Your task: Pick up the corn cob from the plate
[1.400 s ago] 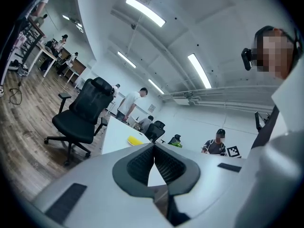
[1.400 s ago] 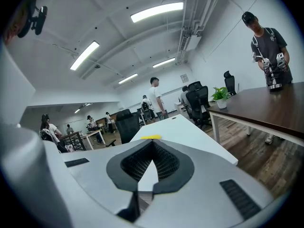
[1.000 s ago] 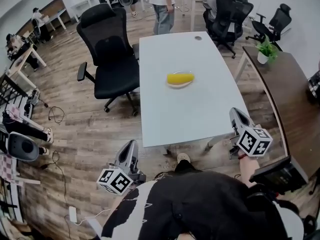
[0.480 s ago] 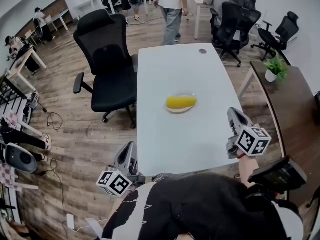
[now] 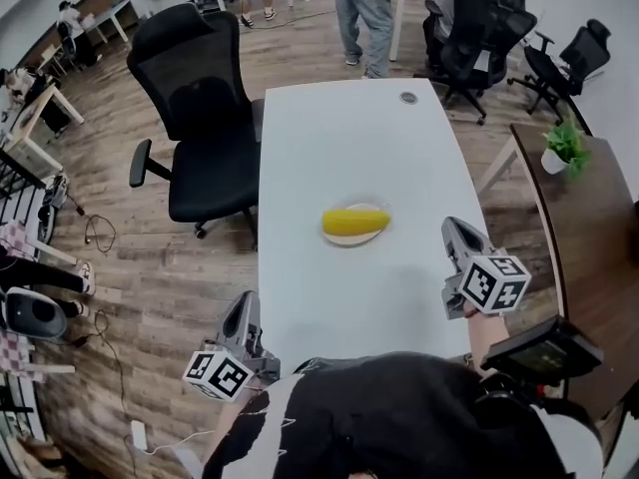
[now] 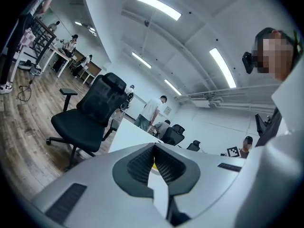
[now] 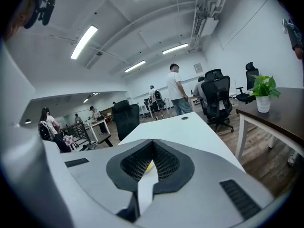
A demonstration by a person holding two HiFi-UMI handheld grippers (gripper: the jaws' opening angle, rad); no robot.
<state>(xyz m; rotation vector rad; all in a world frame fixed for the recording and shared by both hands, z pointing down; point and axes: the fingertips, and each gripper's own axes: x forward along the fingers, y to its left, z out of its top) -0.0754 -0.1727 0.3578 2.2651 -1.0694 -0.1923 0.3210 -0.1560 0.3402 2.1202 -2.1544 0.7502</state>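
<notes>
A yellow corn cob (image 5: 354, 221) lies on a small pale plate (image 5: 351, 239) in the middle of the white table (image 5: 339, 148). My left gripper (image 5: 245, 309) hangs at the table's near left corner, well short of the plate, with its jaws together and nothing in them. Over the table's near right edge, my right gripper (image 5: 450, 230) is also shut and empty, right of the plate and a little nearer. In the left gripper view (image 6: 154, 145) and the right gripper view (image 7: 153, 141), a sliver of the corn cob (image 7: 148, 166) shows behind the closed tips.
A black office chair (image 5: 205, 118) stands against the table's left side. A dark wooden side table (image 5: 574, 228) with a potted plant (image 5: 565, 148) is on the right. A person (image 5: 364, 8) and more chairs (image 5: 479, 28) are beyond the far end. A round cable port (image 5: 407, 97) sits in the tabletop.
Both grippers have come forward to the table's near edge. The table and the corn now sit lower and closer in the head view. Both jaws stay shut.
</notes>
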